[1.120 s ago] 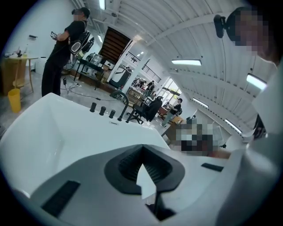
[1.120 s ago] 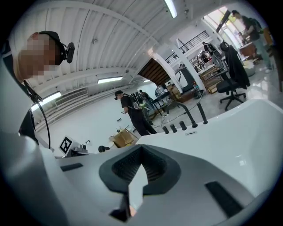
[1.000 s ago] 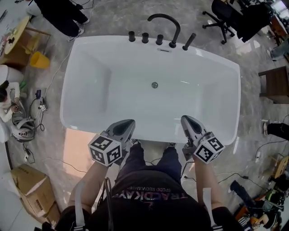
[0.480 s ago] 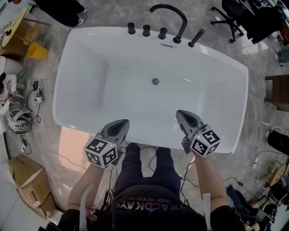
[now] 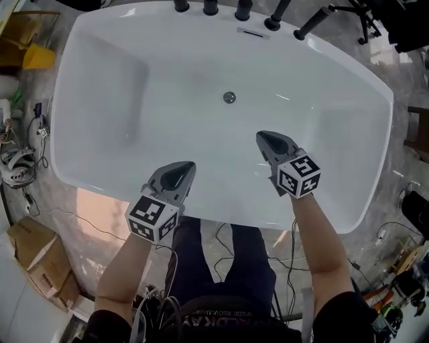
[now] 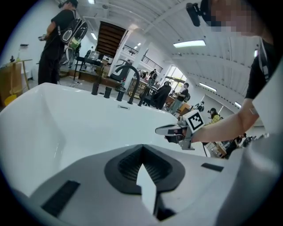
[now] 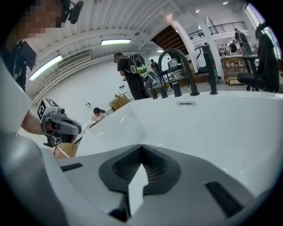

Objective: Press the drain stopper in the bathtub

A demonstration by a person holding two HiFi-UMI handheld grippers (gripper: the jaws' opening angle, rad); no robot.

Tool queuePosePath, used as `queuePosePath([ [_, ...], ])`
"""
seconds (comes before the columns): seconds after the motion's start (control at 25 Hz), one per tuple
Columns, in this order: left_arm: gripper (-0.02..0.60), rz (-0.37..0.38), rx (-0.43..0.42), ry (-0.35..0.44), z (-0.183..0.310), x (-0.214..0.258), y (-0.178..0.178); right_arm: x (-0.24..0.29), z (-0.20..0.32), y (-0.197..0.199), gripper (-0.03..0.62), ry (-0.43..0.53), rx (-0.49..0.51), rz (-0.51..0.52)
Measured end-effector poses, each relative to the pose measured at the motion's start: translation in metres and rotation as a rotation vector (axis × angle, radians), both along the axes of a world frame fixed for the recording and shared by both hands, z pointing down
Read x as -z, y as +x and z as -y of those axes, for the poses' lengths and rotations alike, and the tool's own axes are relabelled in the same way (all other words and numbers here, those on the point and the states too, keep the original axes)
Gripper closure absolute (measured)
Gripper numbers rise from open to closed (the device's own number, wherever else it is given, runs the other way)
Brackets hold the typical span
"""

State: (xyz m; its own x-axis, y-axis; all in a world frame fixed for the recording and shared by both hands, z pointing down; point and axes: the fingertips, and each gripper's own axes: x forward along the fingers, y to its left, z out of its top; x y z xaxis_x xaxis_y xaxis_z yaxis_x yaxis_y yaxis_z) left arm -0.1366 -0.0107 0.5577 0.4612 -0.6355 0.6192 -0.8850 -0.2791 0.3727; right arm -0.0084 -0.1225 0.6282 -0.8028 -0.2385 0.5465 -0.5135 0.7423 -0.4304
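Note:
The white bathtub (image 5: pixel 100 87) fills the head view. Its small round metal drain stopper (image 5: pixel 229 98) sits in the tub floor toward the far side. My left gripper (image 5: pixel 186 165) hovers over the near rim, shut and holding nothing. My right gripper (image 5: pixel 263 136) reaches further in over the tub floor, a short way on the near side of the stopper and to its right, also shut and holding nothing. In the left gripper view the shut left gripper (image 6: pixel 142 148) points across the tub, with the right gripper (image 6: pixel 170 130) showing at right. The right gripper view shows the left gripper (image 7: pixel 62 126) at left.
Black faucet handles (image 5: pixel 242 9) and a hand shower (image 5: pixel 312 23) line the tub's far rim. On the floor at left lie a yellow bin (image 5: pixel 37 57), cables (image 5: pixel 17 164) and cardboard boxes (image 5: pixel 35 260). A person (image 6: pixel 57 44) stands beyond the tub.
The view has closed in on the tub. Both grippers moved forward over it, the right one further in toward the stopper. Both stay shut.

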Motion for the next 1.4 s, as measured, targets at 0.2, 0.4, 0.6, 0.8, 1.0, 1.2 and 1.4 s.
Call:
queuePosePath([
  [0.2,0.577,0.056,-0.092,0.020,0.013,-0.050,-0.006,-0.078,0.020,-0.018,0.580,-0.002,0.035,-0.078],
  [0.4,0.578,0.062,-0.140,0.011,0.019,-0.101,-0.017,-0.165,0.050,-0.033,0.582,-0.029,0.002,-0.166],
  [0.6,0.577,0.053,-0.202,-0.002,0.012,-0.135,-0.021,-0.248,0.070,-0.043,0.583,-0.069,-0.019,-0.257],
  [0.8,0.578,0.042,-0.229,0.010,0.013,-0.141,-0.025,-0.293,0.091,-0.055,0.583,-0.071,-0.035,-0.303],
  [1.0,0.578,0.063,-0.265,0.035,0.016,-0.141,-0.026,-0.327,0.112,-0.064,0.583,-0.084,-0.064,-0.328],
  [1.2,0.577,0.044,-0.290,-0.025,0.016,-0.146,-0.025,-0.365,0.132,-0.069,0.583,-0.096,-0.062,-0.391],
  [1.4,0.578,0.028,-0.293,-0.054,0.022,-0.134,-0.028,-0.383,0.144,-0.068,0.583,-0.127,-0.076,-0.439],
])
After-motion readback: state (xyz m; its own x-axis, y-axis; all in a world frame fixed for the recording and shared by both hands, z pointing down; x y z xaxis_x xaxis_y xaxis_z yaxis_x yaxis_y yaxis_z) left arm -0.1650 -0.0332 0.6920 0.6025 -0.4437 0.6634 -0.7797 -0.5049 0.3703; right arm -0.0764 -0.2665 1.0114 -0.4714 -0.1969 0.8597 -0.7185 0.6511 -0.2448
